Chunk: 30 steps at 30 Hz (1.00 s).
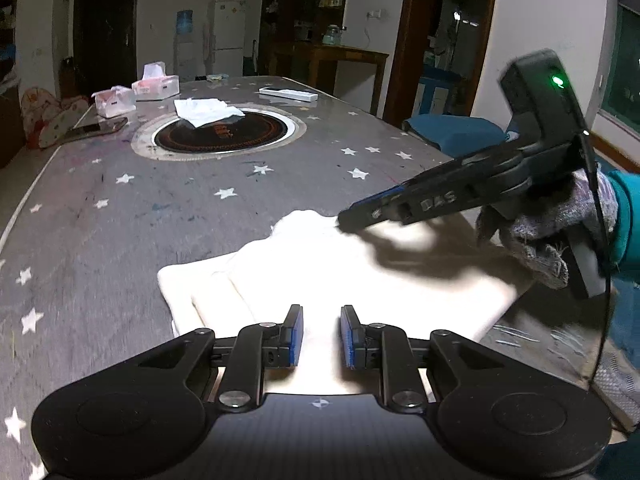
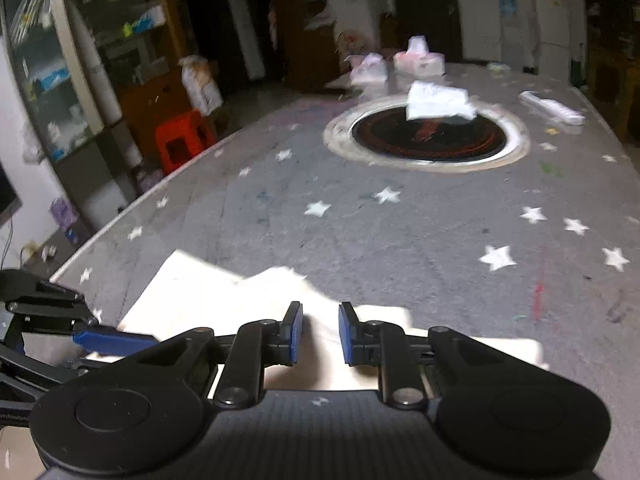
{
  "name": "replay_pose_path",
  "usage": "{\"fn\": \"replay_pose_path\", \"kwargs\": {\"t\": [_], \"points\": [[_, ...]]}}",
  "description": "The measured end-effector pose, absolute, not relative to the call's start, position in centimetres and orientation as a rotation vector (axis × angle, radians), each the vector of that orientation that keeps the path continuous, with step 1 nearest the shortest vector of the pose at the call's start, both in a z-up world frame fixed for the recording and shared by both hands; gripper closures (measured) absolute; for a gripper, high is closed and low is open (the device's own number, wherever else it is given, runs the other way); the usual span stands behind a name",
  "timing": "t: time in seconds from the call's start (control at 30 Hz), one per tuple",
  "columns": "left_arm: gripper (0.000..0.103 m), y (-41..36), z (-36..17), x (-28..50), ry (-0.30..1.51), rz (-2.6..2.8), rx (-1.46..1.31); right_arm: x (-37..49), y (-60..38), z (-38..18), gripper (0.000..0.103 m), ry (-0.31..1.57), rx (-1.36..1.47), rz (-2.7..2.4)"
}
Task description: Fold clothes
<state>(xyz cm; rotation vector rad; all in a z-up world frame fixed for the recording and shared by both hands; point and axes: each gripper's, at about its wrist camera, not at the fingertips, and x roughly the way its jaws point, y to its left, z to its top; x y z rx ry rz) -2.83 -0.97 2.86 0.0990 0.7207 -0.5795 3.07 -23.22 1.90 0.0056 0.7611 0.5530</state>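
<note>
A white garment (image 1: pixel 320 272) lies folded and overexposed on the near part of the grey star-patterned table (image 1: pixel 160 208); it also shows in the right wrist view (image 2: pixel 224 304). My left gripper (image 1: pixel 321 334) is open and empty, with its fingers just above the garment's near side. My right gripper (image 2: pixel 320 334) is open over the garment's far part. In the left wrist view the right gripper (image 1: pixel 352 216) comes in from the right with its tip at the garment's far edge. The left gripper's blue finger (image 2: pixel 108 338) shows at the left in the right wrist view.
A round black inset (image 1: pixel 224 134) sits mid-table with a white cloth (image 1: pixel 206 110) on it. Tissue packs (image 1: pixel 156 86), a phone (image 1: pixel 96 128) and a white remote (image 1: pixel 288 94) lie at the far end. A red stool (image 2: pixel 186 138) stands left of the table.
</note>
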Motion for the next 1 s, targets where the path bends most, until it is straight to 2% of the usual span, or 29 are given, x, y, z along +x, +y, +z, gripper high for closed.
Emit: {"fn": "replay_pose_path", "kwargs": {"t": [0.27, 0.53, 1.0], "points": [[0.081, -3.0, 3.9, -0.4, 0.724, -0.584, 0.065, 0.7, -25.5, 2.3, 0.085, 0.768, -0.017, 0.518], [0.081, -4.6, 2.1, 3.3, 0.777, -0.537, 0.044, 1.3, -27.1, 1.9, 0.085, 0.772, 0.022, 0.475], [0.08, -4.8, 1.7, 3.3, 0.766, -0.52, 0.032, 0.0, -30.2, 1.8, 0.086, 0.755, 0.02, 0.418]]}}
